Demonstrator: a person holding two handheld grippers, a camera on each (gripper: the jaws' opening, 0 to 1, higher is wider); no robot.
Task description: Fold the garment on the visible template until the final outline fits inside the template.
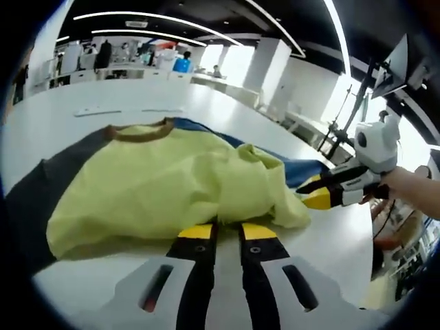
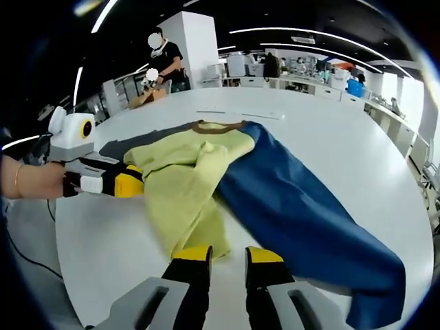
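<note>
Currently, garment (image 1: pixel 172 192): being spread, rumpled, over the white surface (image 2: pixel 344 137).
Left gripper (image 1: pixel 225 232): jaws being held slightly apart at the yellow edge, gripping nothing.
Right gripper (image 2: pixel 228 256): jaws being kept narrowly parted, empty.

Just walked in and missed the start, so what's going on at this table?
A person is folding a yellow and blue garment on a white table with two handheld grippers. The left gripper sits at the yellow edge, and the right gripper is at the lower yellow tip, jaws slightly apart. The blue half lies spread out, so folding isn't finished.
</note>
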